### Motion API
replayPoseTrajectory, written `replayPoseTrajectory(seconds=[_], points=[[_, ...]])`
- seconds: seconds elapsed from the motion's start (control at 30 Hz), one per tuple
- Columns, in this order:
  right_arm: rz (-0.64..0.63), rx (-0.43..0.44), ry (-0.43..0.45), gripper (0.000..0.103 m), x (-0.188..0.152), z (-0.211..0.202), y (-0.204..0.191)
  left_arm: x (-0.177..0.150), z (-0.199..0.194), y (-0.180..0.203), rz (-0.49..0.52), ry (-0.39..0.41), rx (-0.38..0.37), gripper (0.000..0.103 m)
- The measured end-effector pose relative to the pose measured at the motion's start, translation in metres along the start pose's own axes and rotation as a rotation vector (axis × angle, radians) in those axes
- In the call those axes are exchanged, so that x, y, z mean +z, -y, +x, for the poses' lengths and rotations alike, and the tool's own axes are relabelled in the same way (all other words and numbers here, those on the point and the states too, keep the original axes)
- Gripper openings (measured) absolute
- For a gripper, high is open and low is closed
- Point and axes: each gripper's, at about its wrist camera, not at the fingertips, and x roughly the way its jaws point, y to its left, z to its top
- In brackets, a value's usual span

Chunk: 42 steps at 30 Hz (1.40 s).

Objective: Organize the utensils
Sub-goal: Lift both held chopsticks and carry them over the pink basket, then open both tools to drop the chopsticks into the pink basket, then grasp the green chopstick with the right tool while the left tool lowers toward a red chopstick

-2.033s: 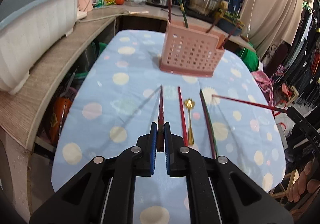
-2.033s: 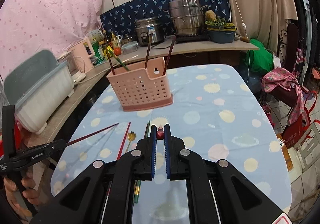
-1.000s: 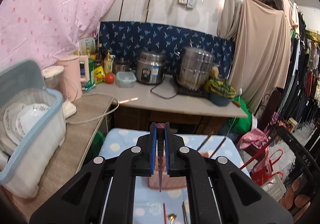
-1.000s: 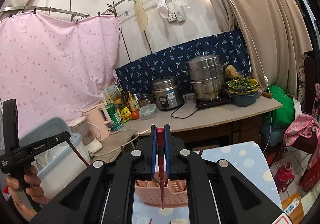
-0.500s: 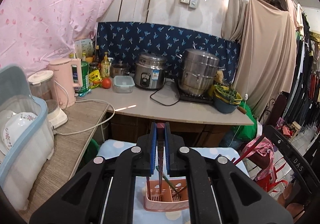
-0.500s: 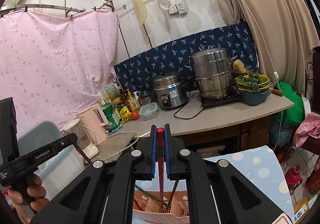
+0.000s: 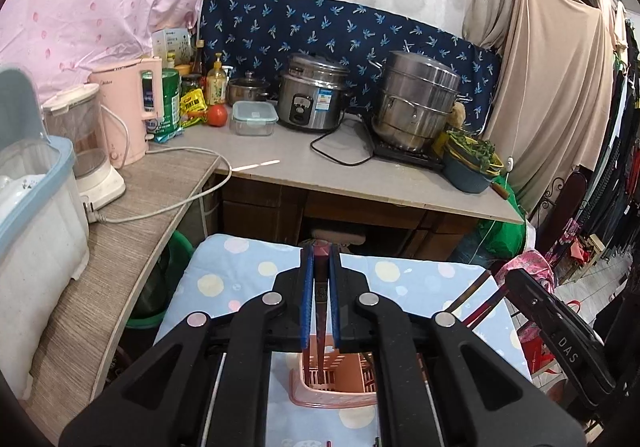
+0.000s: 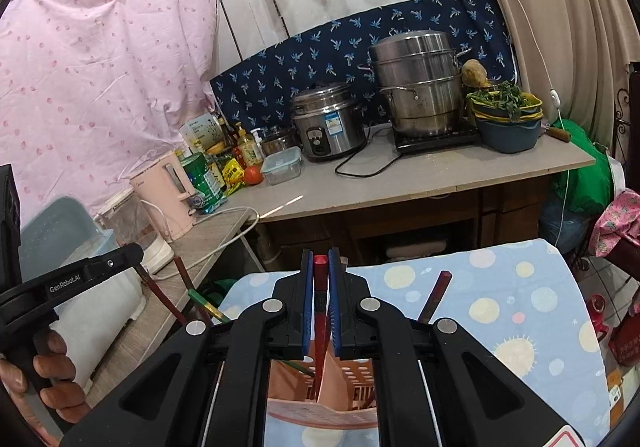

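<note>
Each gripper pinches one chopstick, end up between its blue pads. The left gripper (image 7: pixel 320 279) holds a dark chopstick (image 7: pixel 320 311) whose tip now dips into the pink basket (image 7: pixel 320 395); the right gripper (image 8: pixel 320 279) holds a red chopstick (image 8: pixel 319 311) reaching into the same basket (image 8: pixel 320 407). A second ago both hung above the basket; both have since come down, so release looks close. Beyond the basket lies the spotted cloth (image 7: pixel 420 279), then the counter (image 7: pixel 320 175).
</note>
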Motion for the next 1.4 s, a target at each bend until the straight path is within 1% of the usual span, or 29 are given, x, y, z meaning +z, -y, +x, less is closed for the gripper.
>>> replayPoseTrajectory(seconds=[0.03, 0.07, 0.1, 0.13, 0.17, 0.2, 0.57, 0.77, 0.83, 0.9, 1.07, 1.4], points=[[0.002, -0.006, 0.0, 0.008, 0.0, 0.001, 0.001, -0.001, 0.002, -0.001, -0.007, 0.003, 0.003, 0.007], [0.008, -0.005, 0.004, 0.012, 0.0, 0.0, 0.002, -0.002, 0.002, -0.002, -0.013, 0.007, 0.007, 0.007], [0.016, -0.008, 0.006, 0.017, 0.0, -0.002, 0.003, -0.003, 0.003, -0.004, -0.02, 0.009, 0.009, 0.012], [0.023, -0.007, 0.01, 0.021, 0.001, -0.003, 0.005, -0.003, 0.004, -0.005, -0.023, 0.009, 0.009, 0.023], [0.029, -0.006, 0.019, 0.026, 0.001, -0.005, 0.006, -0.004, 0.003, -0.006, -0.027, 0.014, 0.011, 0.029], [0.032, -0.007, 0.027, 0.027, 0.002, -0.008, 0.006, -0.004, 0.001, -0.007, -0.027, 0.026, 0.018, 0.034], [-0.006, -0.013, 0.051, 0.027, -0.002, -0.038, -0.003, -0.007, -0.019, -0.01, -0.028, 0.029, 0.016, 0.035], [-0.016, 0.0, 0.033, 0.028, -0.02, -0.064, -0.009, -0.017, -0.041, -0.011, -0.026, 0.026, 0.01, 0.036], [-0.02, 0.0, 0.022, 0.028, -0.028, -0.073, -0.012, -0.024, -0.05, -0.011, -0.023, 0.025, 0.012, 0.038], [-0.021, 0.006, 0.008, 0.028, -0.037, -0.081, -0.014, -0.032, -0.058, -0.012, -0.02, 0.022, 0.017, 0.04], [-0.01, 0.012, -0.025, 0.028, -0.064, -0.104, -0.016, -0.057, -0.076, -0.016, -0.018, -0.007, 0.021, 0.04], [0.007, -0.001, -0.111, 0.028, -0.128, -0.14, -0.014, -0.126, -0.101, -0.025, -0.029, -0.098, 0.02, 0.041]])
